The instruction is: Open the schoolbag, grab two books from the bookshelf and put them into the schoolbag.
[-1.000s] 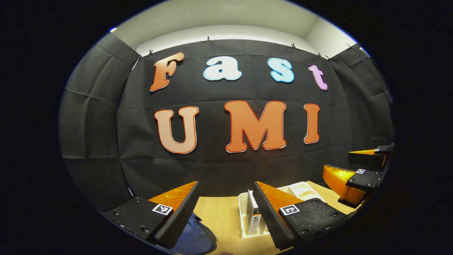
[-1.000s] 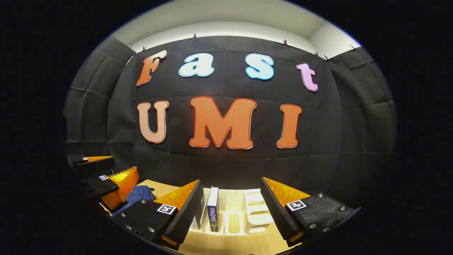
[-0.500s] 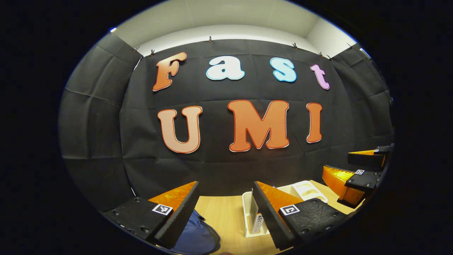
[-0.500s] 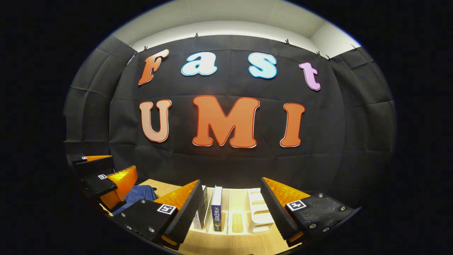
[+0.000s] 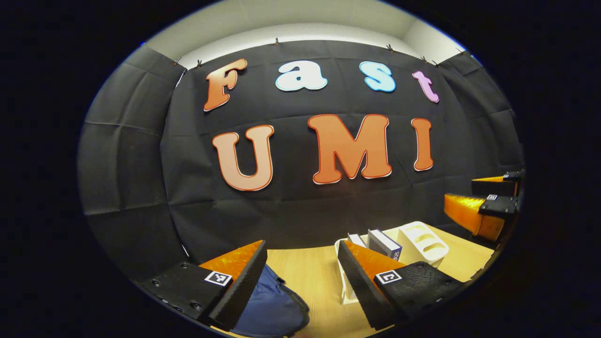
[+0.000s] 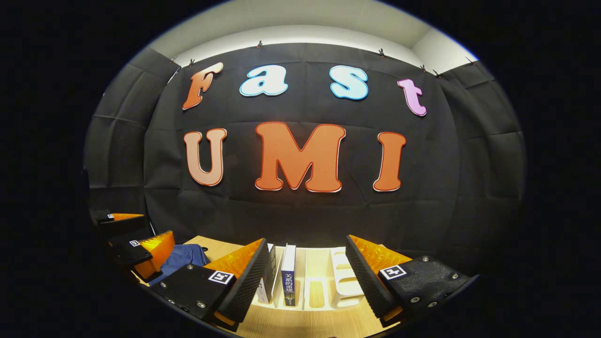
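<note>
In the left gripper view, the left gripper (image 5: 300, 277) hangs with jaws spread wide and empty over the wooden table (image 5: 310, 272), with the blue schoolbag (image 5: 272, 312) lying just behind its left finger and the right gripper (image 5: 486, 206) farther off at the right edge. The right gripper view faces the white bookshelf (image 6: 340, 281) head-on. The right gripper's jaws are likewise released, framing two upright books: a dark-spined book (image 6: 288, 274) and a second book (image 6: 266, 281) partly hidden by the near finger.

A test booth: black cloth walls (image 6: 469, 155) hang behind a wooden table (image 5: 305, 272) with a white bookshelf (image 6: 345, 277).
</note>
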`<act>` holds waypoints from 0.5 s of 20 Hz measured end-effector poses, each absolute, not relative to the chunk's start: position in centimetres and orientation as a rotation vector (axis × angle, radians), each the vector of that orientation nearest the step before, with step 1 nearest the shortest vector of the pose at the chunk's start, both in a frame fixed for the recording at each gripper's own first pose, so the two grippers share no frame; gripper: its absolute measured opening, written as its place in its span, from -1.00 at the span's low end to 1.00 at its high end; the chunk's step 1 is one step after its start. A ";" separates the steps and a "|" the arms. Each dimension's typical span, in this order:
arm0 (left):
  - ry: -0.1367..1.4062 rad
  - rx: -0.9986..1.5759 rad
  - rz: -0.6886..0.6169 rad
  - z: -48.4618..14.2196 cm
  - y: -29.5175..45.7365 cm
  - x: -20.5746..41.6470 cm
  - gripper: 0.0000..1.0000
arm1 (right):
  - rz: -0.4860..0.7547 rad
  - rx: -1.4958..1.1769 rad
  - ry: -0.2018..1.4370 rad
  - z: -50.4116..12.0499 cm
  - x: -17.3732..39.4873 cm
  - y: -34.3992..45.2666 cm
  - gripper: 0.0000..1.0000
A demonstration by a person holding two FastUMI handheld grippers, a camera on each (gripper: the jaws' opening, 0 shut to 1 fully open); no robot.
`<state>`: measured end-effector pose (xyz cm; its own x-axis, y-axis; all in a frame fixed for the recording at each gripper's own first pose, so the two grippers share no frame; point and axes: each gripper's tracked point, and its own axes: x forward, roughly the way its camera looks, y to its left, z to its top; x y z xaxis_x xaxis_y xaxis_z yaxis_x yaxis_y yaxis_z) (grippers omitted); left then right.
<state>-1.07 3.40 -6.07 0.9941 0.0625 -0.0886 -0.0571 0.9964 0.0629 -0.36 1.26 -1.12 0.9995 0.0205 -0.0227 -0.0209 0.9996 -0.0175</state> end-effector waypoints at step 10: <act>0.369 0.296 0.076 -19.5 7.2 -0.9 0.90 | -0.020 -0.025 0.041 -2.4 1.0 -0.1 0.93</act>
<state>-0.87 7.18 -19.53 0.9305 0.1270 -0.3436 -0.0201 0.9543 0.2982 1.00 -0.11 -2.44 0.9989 -0.0208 -0.0408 0.0198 0.9995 -0.0253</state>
